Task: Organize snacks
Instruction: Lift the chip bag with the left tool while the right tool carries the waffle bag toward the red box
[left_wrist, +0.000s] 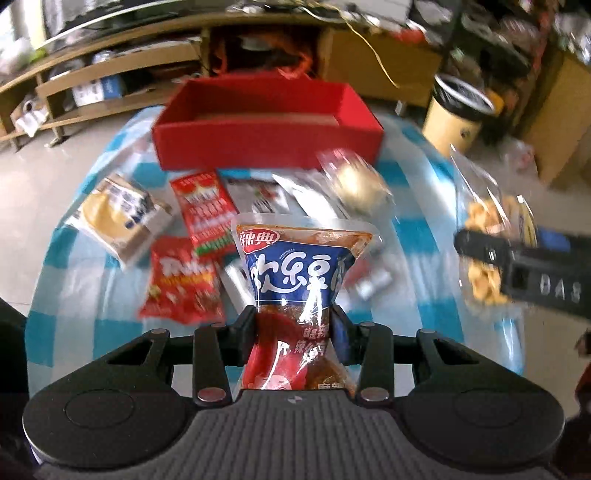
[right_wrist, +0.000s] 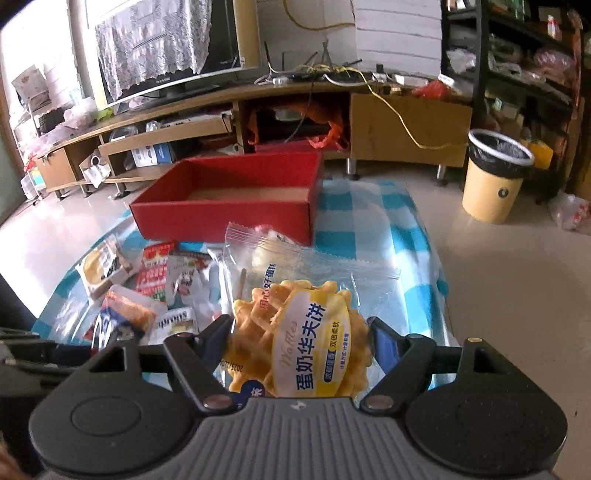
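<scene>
My left gripper (left_wrist: 295, 325) is shut on a blue and red spicy snack packet (left_wrist: 299, 269), held above the table. My right gripper (right_wrist: 301, 332) is shut on a clear waffle packet (right_wrist: 295, 321) with a yellow label; it also shows at the right of the left wrist view (left_wrist: 491, 258). An open red box (left_wrist: 266, 122) stands at the far side of the table, also in the right wrist view (right_wrist: 229, 199); I see nothing inside it. Several loose snack packets lie in front of it: a red packet (left_wrist: 184, 284), a red and green packet (left_wrist: 207, 214), a bread packet (left_wrist: 114, 218).
The table carries a blue and white checked cloth (right_wrist: 406, 229). A yellow bin (right_wrist: 493, 177) with a black liner stands on the floor at the right. A low wooden TV cabinet (right_wrist: 184, 125) runs behind the table.
</scene>
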